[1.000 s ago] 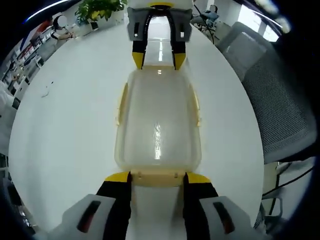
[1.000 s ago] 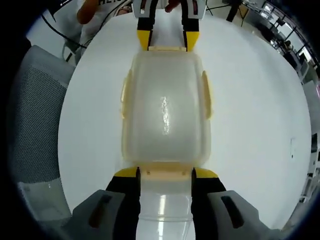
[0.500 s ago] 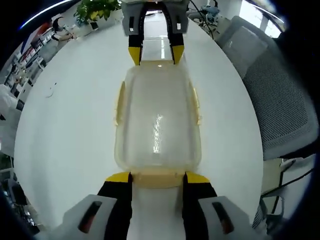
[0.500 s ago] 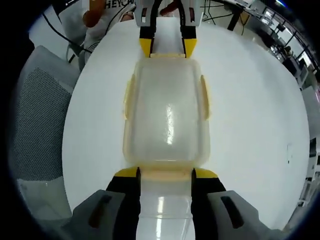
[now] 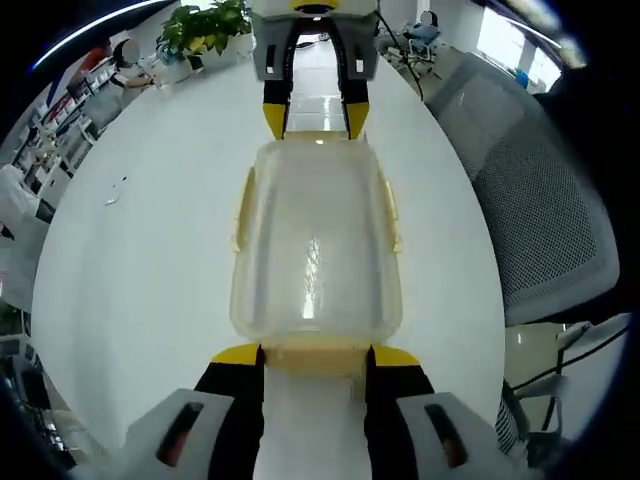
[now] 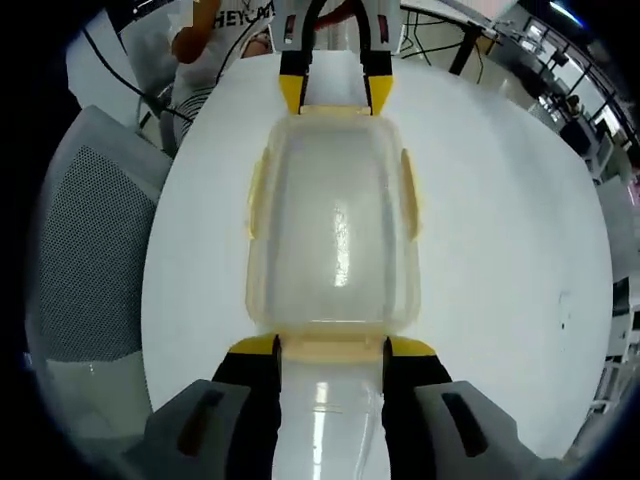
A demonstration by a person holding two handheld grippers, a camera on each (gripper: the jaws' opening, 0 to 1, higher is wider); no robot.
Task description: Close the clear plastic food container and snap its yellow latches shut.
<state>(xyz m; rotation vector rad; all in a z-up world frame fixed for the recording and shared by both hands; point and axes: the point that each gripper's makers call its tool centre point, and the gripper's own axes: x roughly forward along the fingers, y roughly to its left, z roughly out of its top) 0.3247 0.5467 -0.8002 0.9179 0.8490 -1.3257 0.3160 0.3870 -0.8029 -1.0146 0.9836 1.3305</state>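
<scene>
Clear plastic container (image 5: 315,240) between left tongs (image 5: 315,357) and right tongs (image 6: 331,350), each gripping an end latch.

A: What can't you make out ahead of the jaws?

B: The end latch (image 5: 313,355) between the left gripper (image 5: 314,352) jaws is partly covered by the yellow tips, so whether it is snapped is unclear. The same holds for the near latch (image 6: 331,348) between the right gripper (image 6: 331,346) jaws.

A: And the container (image 5: 315,240) itself?

B: Its lid is cloudy with glare; the inside cannot be read.

A: Farther out?

B: Beyond the far jaws, a person's hand (image 6: 347,10) is cut off by the edge. The mesh chair (image 5: 540,200) off to the right of the left jaws runs out of frame. A small dark speck (image 5: 116,192) on the bench (image 5: 130,280) is too small to name.
</scene>
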